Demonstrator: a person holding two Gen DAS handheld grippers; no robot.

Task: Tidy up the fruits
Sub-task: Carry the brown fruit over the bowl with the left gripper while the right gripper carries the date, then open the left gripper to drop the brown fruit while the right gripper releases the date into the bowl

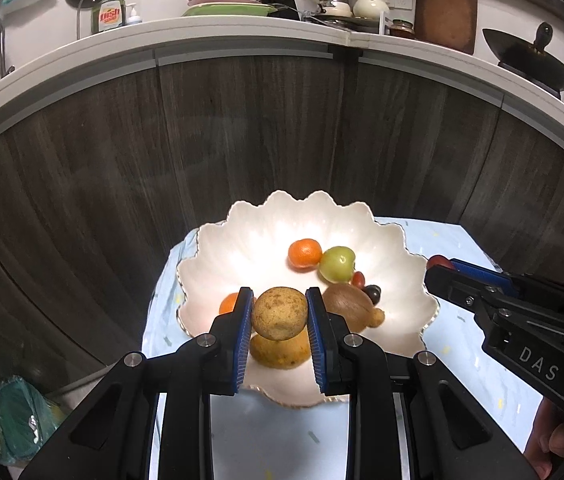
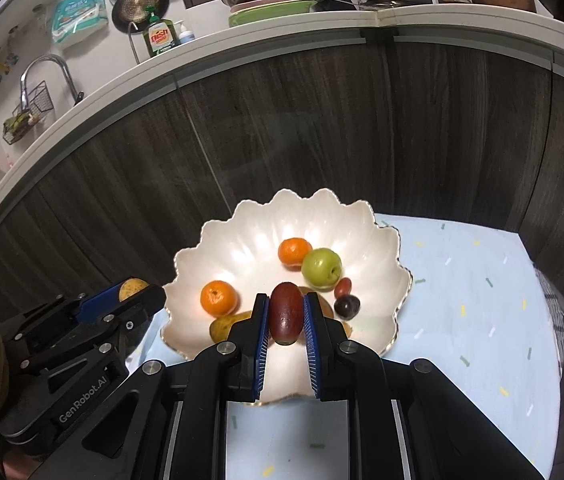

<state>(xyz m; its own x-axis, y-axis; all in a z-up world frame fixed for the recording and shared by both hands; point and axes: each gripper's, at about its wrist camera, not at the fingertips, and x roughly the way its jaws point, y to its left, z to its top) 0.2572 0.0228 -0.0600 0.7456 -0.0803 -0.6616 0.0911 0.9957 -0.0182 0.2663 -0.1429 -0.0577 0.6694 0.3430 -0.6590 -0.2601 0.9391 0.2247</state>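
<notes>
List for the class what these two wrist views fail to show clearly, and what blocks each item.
- Yellow-brown fruit, left wrist view: upper part hidden behind the round speckled fruit held in the left tongs.
- Brown fruit: mostly covered by the red oblong fruit and right tongs in the right wrist view.
- Second orange, left wrist view: mostly behind a tong finger.
- Bowl's near rim: hidden by the tongs in both views.

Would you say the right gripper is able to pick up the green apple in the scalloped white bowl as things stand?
Probably not yet: the right gripper is shut on a dark red oblong fruit, so it has no free jaws. The green apple itself lies uncovered in the scalloped white bowl.
</notes>
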